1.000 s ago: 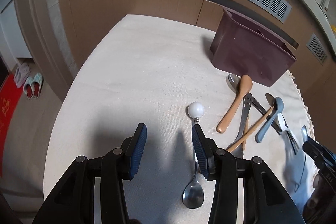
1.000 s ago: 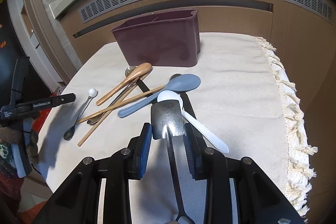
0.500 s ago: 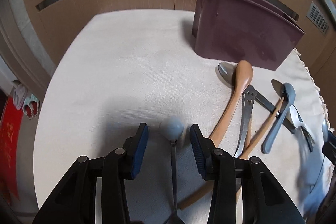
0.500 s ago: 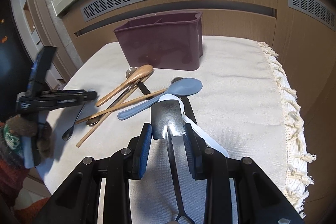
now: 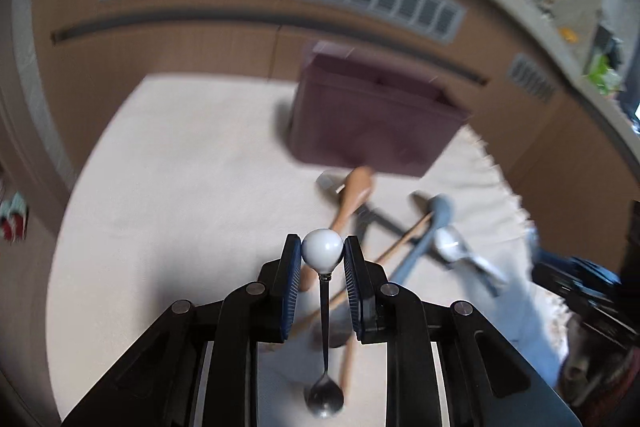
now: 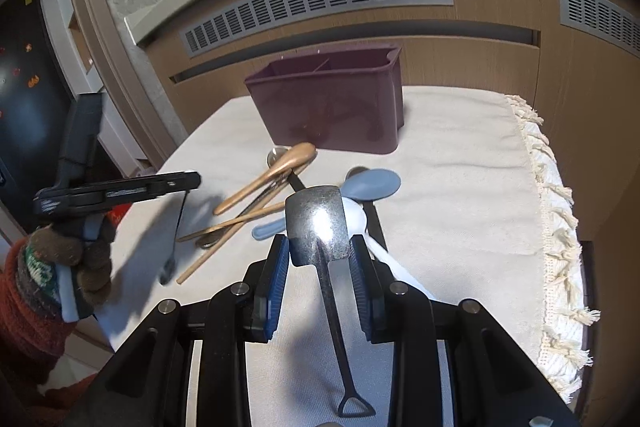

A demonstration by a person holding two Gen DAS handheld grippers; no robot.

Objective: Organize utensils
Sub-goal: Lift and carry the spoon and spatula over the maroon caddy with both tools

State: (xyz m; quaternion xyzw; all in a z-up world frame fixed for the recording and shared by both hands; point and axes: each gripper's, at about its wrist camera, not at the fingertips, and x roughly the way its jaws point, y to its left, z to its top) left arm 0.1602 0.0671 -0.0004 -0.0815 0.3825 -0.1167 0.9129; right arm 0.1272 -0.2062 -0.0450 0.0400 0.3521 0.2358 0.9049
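you have: one maroon caddy [image 6: 332,107]; one ball-ended spoon [image 5: 322,254]; one flat metal scoop [image 6: 318,223]; one wooden spoon [image 6: 276,173]; one blue-grey spoon [image 6: 370,183]; one white spoon [image 6: 356,217]; two wooden chopsticks [image 6: 236,223]; two wall vents [image 6: 320,3].

A: What's different on the left side?

B: The left gripper [image 5: 322,254] was wide apart over the cloth; its jaws are closing, pads now against the white ball end of the small spoon [image 5: 322,254].

A: And that spoon lay flat on the tablecloth [image 5: 180,195] before?

B: Yes, near the left edge. Now it is off the cloth, hanging bowl-down from the gripper.
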